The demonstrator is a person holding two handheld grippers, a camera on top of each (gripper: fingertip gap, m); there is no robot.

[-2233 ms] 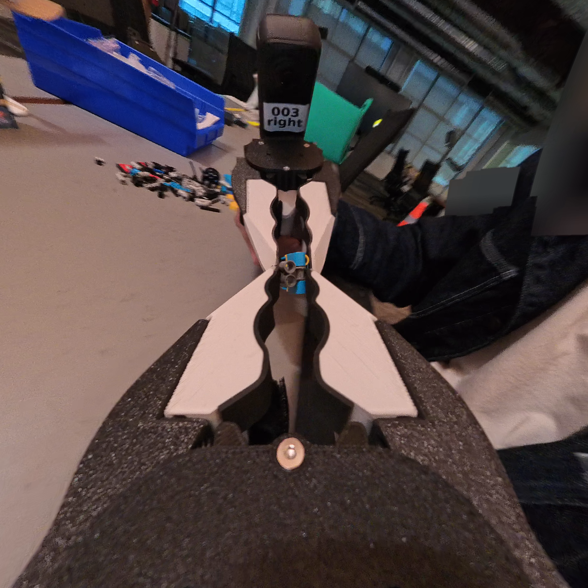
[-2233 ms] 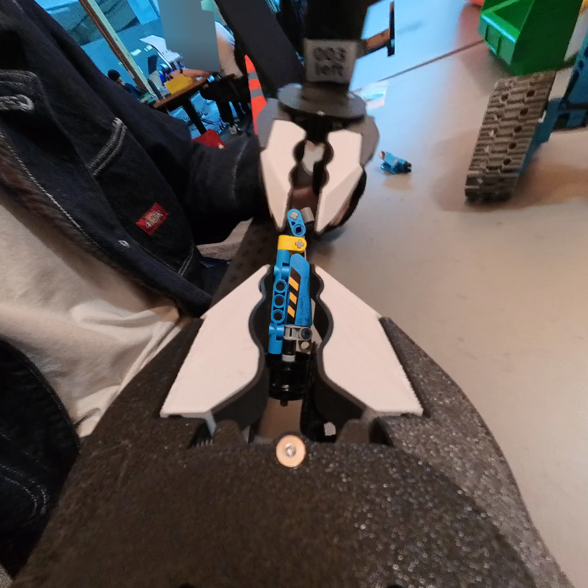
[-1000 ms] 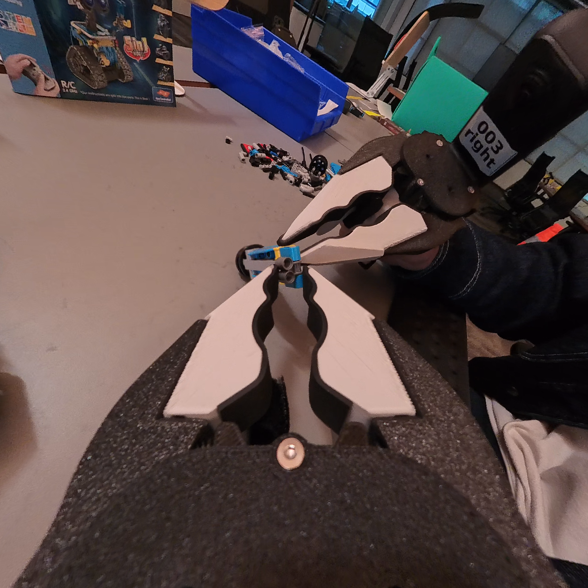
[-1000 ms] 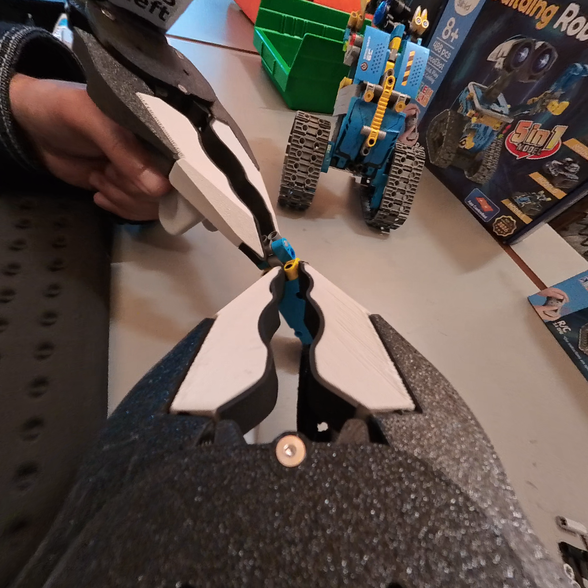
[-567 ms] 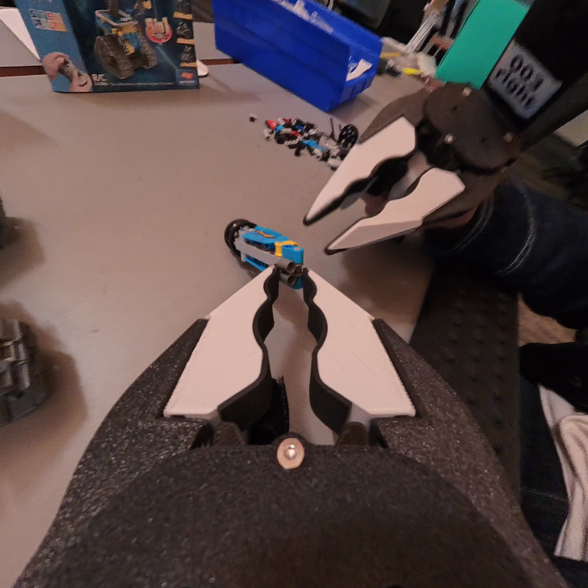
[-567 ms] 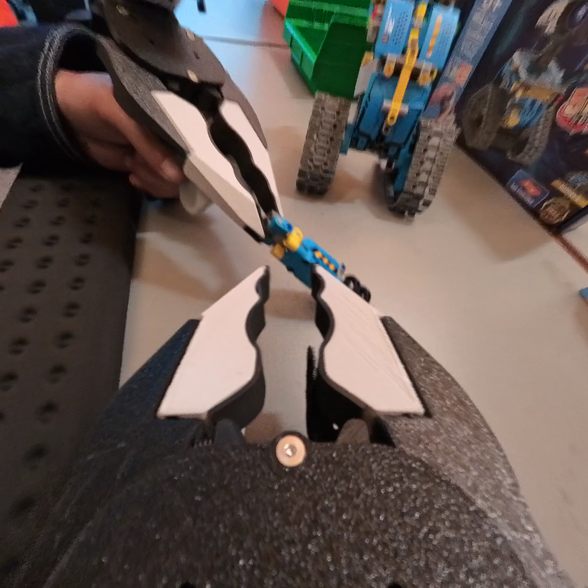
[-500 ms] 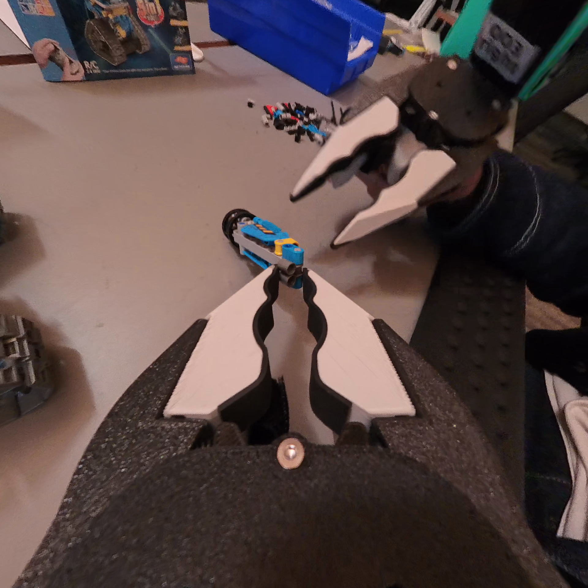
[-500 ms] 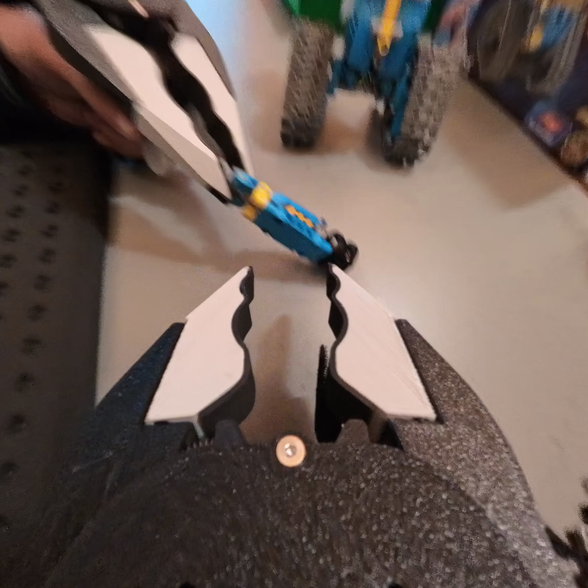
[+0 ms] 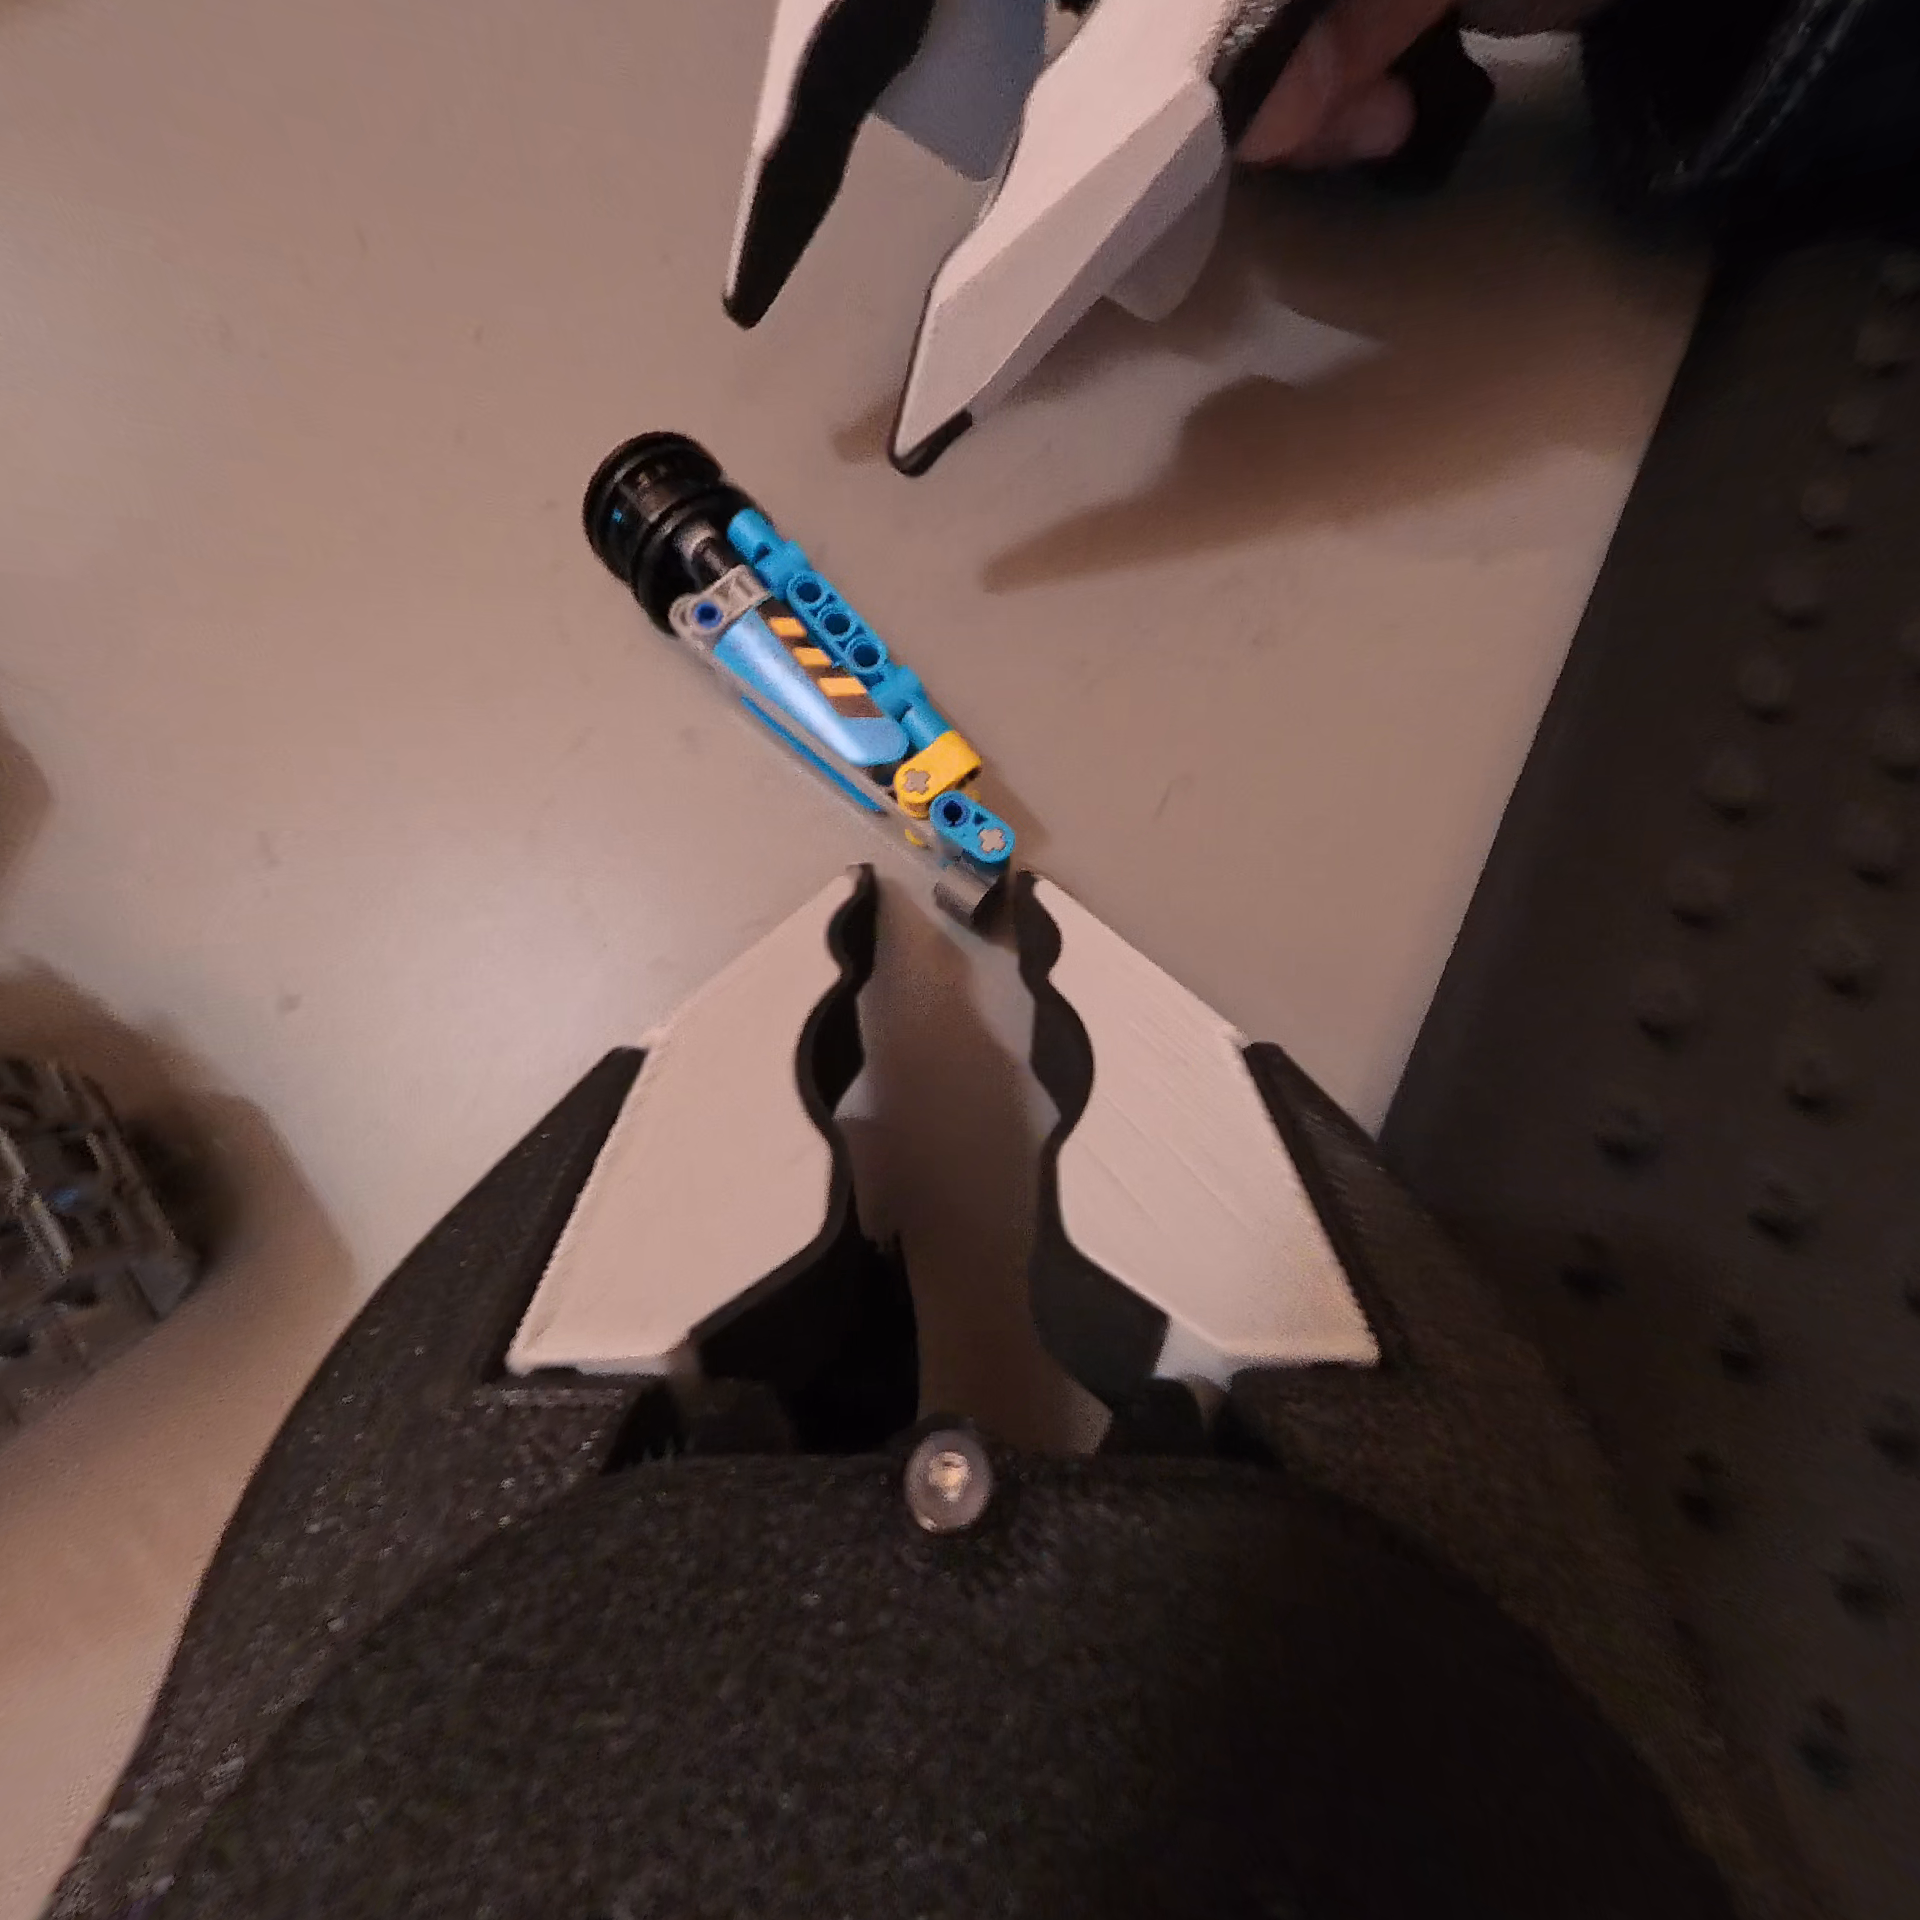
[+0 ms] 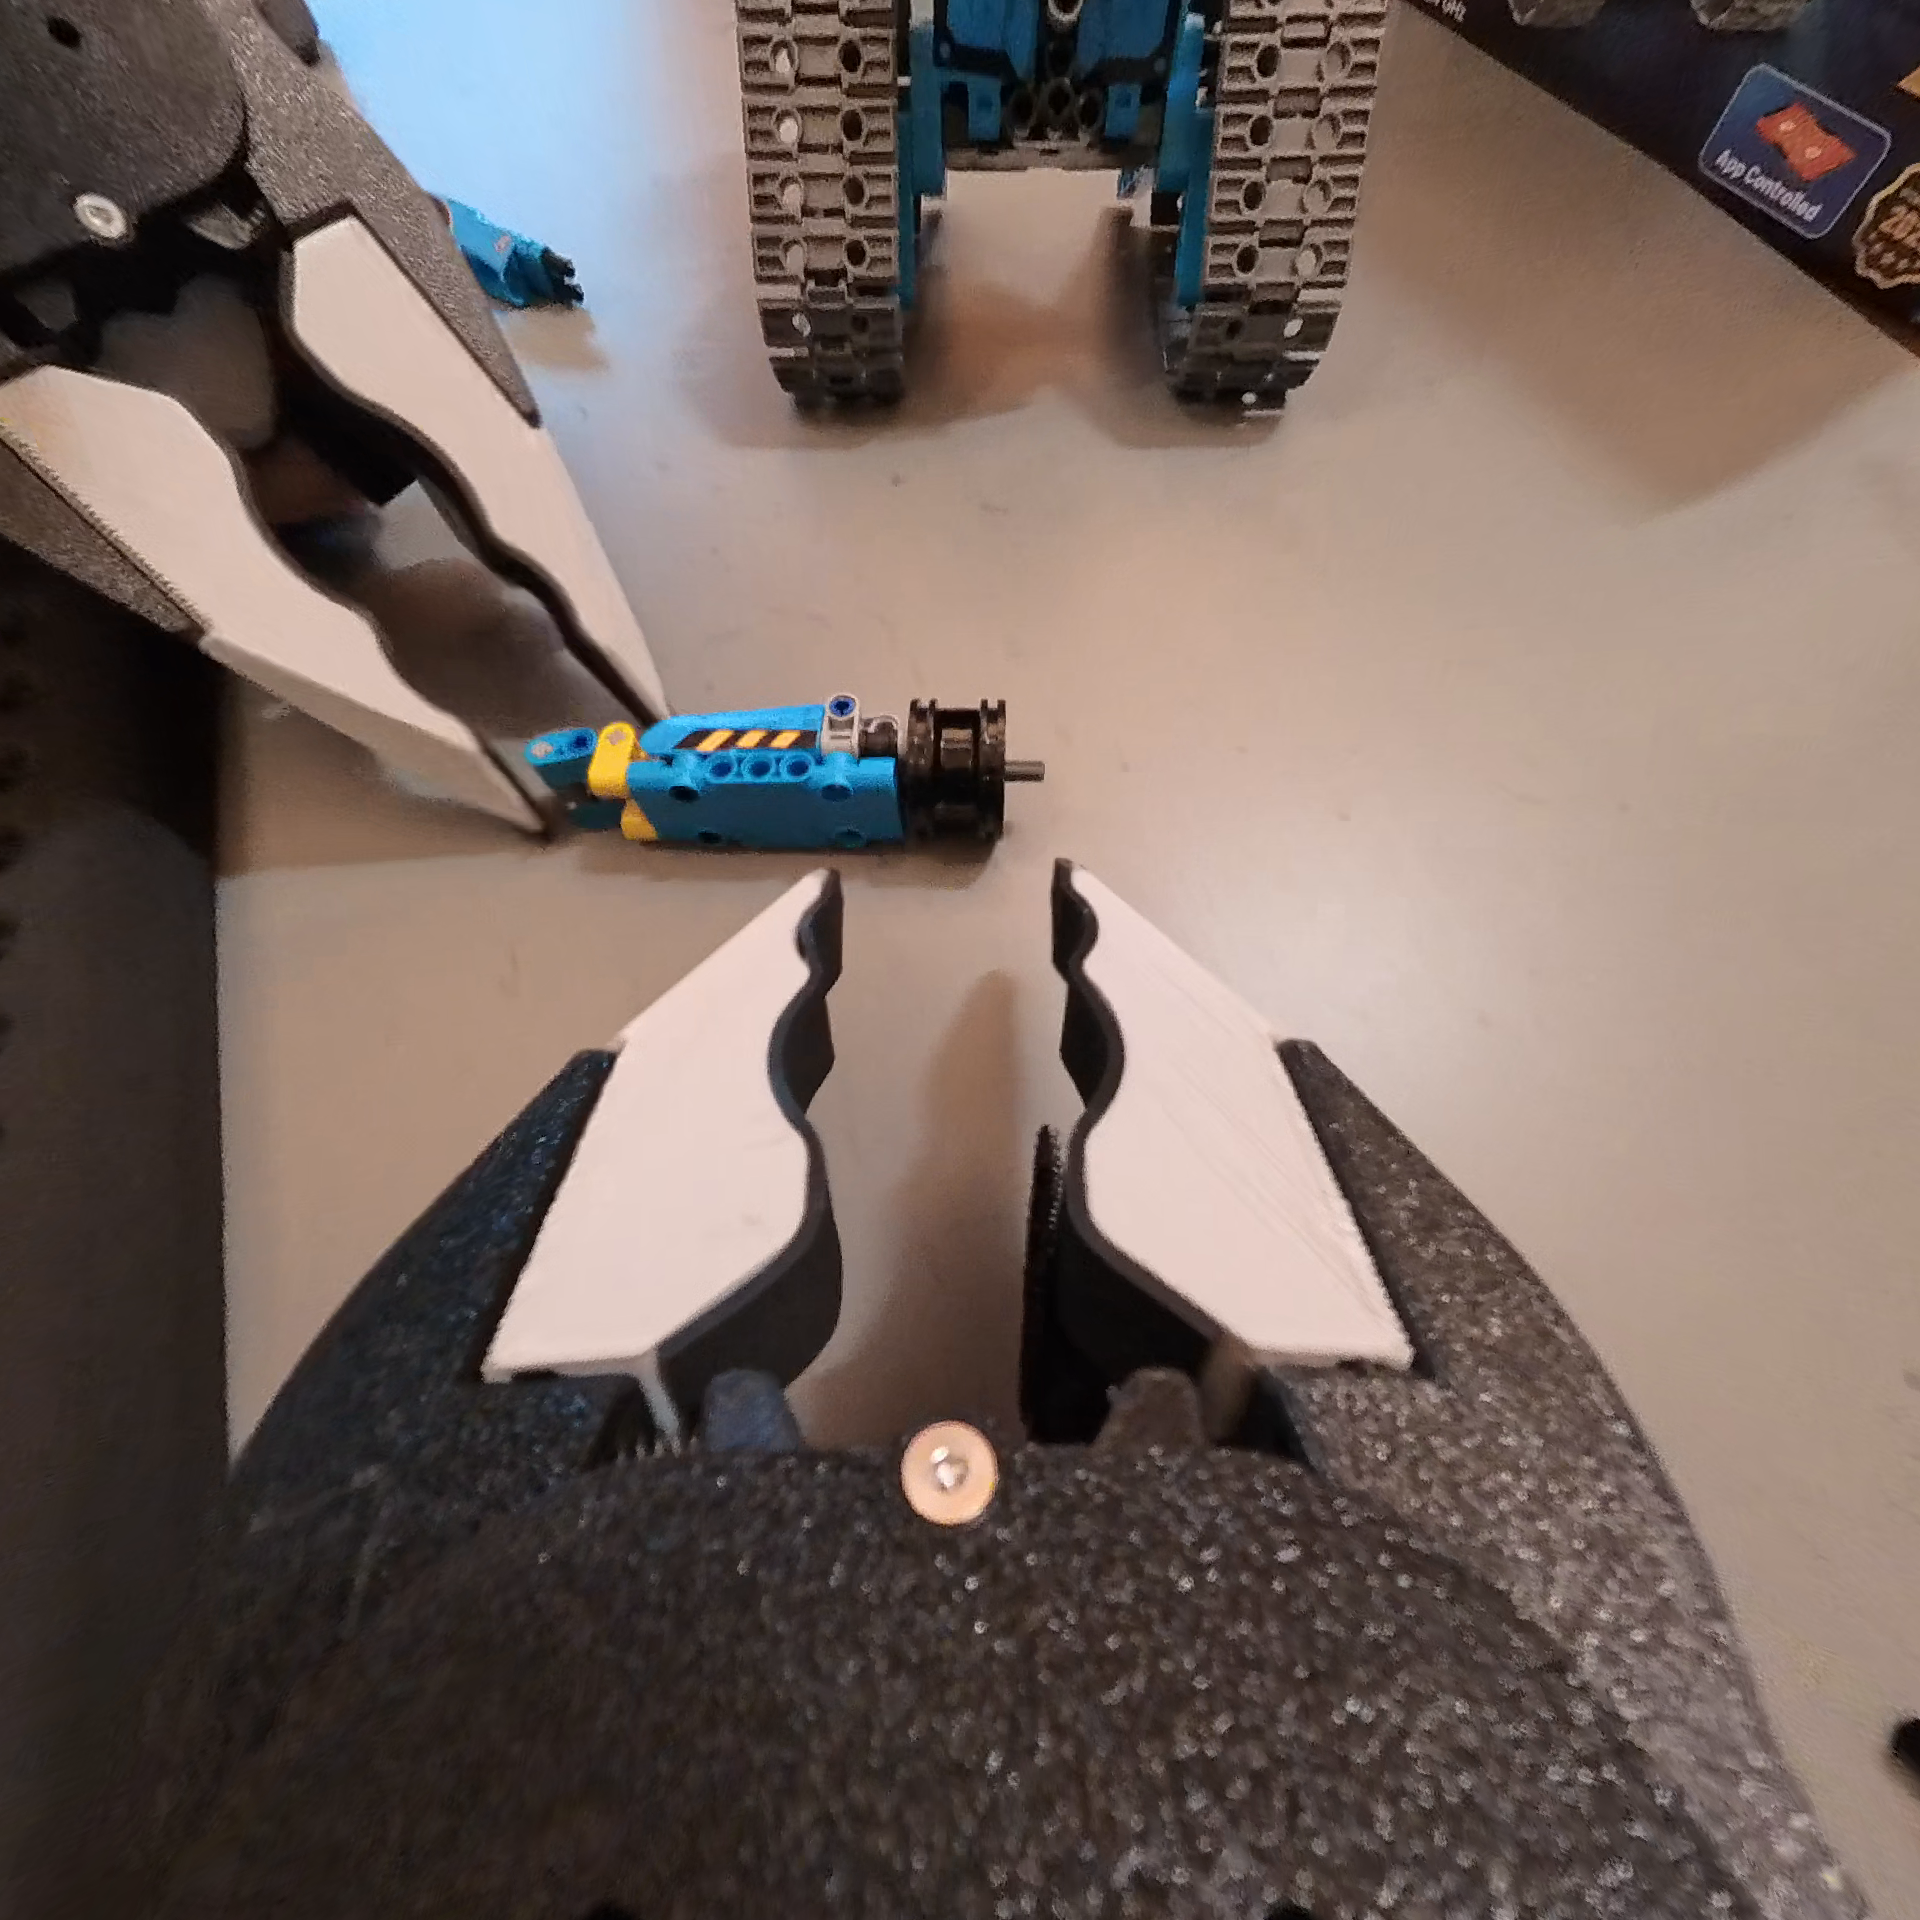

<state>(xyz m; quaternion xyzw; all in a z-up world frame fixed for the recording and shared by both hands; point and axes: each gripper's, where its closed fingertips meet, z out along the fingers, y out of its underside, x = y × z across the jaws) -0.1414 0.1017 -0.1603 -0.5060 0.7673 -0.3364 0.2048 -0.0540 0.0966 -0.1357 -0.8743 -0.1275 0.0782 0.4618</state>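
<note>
Left hand-held gripper: jaws parted a moderate gap, nothing clamped. Its tips sit at the near end of a small blue brick assembly; the grey stub at that end lies just inside the gap, close to the right tip. Whether it touches, cannot tell. In the right wrist view the same gripper comes in from the left, tips down at the table, bracketing the assembly's blue-and-yellow end.

Right hand-held gripper: jaws spread wide, empty. Tips hover just short of the assembly, apart from it. From the left wrist view it hangs above and beyond the piece; part of a hand grips its body.

Assembly lies flat on the pale table: blue beam with holes, curved blue panel with orange-and-black stripes, yellow connector, black wheel hub with short axle at the far end.

Beyond: tracked blue-and-grey vehicle model standing on the table, well apart. A small blue loose part beside the left gripper's body. Dark printed box at upper right. Dark studded mat along the table edge.
</note>
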